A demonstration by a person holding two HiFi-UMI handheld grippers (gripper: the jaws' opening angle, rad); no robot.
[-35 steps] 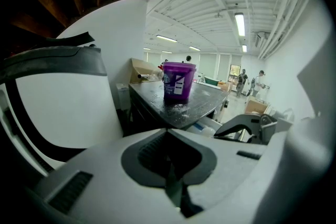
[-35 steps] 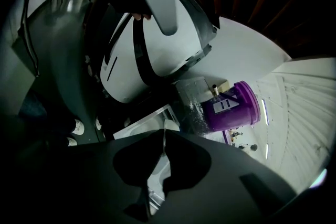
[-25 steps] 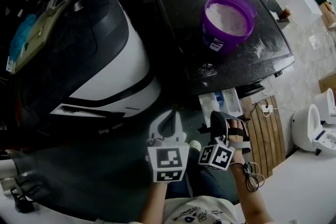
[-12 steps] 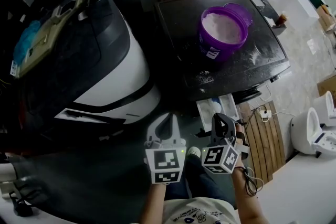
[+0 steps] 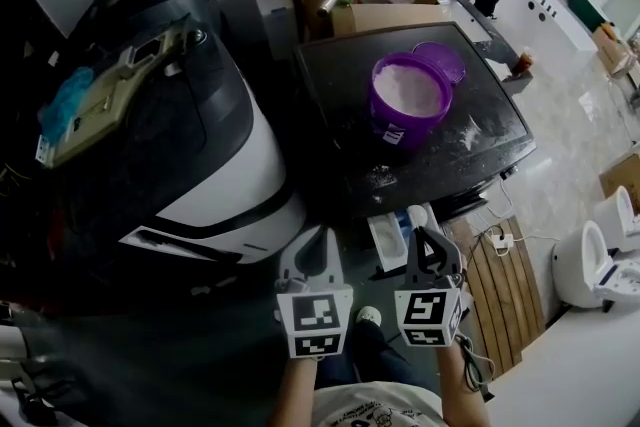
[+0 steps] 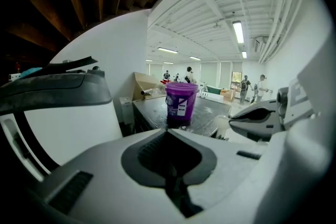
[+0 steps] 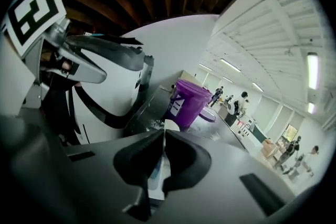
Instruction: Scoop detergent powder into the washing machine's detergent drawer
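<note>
Swung upright from its earlier tilt, the right gripper (image 5: 426,237) now points beside the open detergent drawer (image 5: 385,240) at lower centre, with the left gripper (image 5: 318,237) just left of it. Both have jaws pressed together, empty (no scoop taken yet). The purple powder tub (image 5: 404,100) sits upper centre, so scooping hasn't begun.

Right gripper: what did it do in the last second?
The right gripper turned from tilted to straight, side by side with the left gripper, shut on the scoop. The left gripper, bucket and drawer stayed put; only the view tipped up.
</note>
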